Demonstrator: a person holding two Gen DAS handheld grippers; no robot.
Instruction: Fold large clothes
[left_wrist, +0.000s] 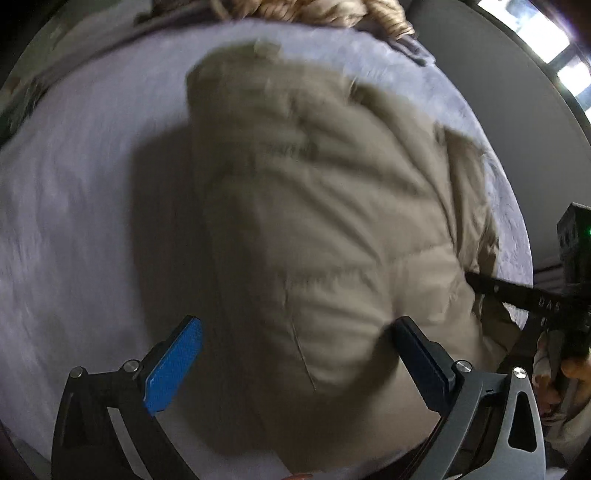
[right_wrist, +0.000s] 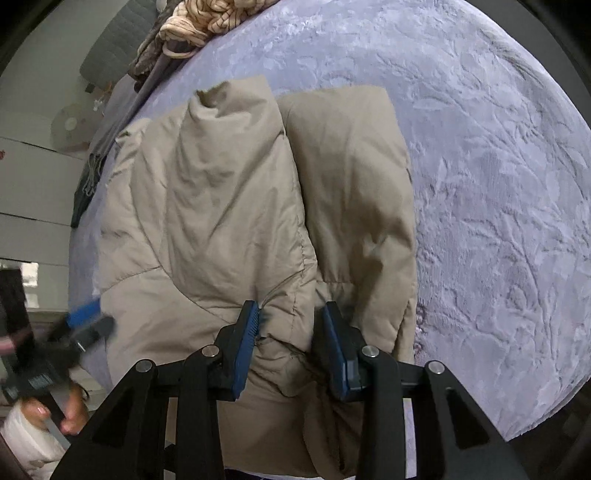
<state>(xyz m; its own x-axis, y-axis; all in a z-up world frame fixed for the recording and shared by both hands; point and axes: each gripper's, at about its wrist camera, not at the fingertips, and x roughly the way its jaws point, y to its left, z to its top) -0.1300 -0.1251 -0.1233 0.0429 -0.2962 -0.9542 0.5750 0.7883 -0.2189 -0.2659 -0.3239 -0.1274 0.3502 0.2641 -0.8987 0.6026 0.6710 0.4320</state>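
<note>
The right gripper (right_wrist: 288, 332), at the lower centre of its own view, has its blue-padded jaws partly closed around a raised ridge of the beige padded jacket (right_wrist: 229, 206); fabric bunches up between the pads and touches the left one, while the right pad stands just off the fold; whether the cloth is truly pinched I cannot tell. The left gripper (left_wrist: 295, 354), low in its own blurred view, stands wide apart with nothing between its jaws, its pads hovering over the near part of the jacket (left_wrist: 325, 221); the same tool shows as a blurred blue-and-black shape at the lower left of the right wrist view, held in a hand (right_wrist: 70, 410) with a white sleeve. The jacket lies folded lengthwise in the middle of the lavender embossed bedspread (right_wrist: 498, 184), one puffy half lapped over the other, its narrow end pointing to the top of the frame; at the upper left of the right wrist view a knotted cream knit (right_wrist: 207, 18) sits at the bedspread's edge.
</note>
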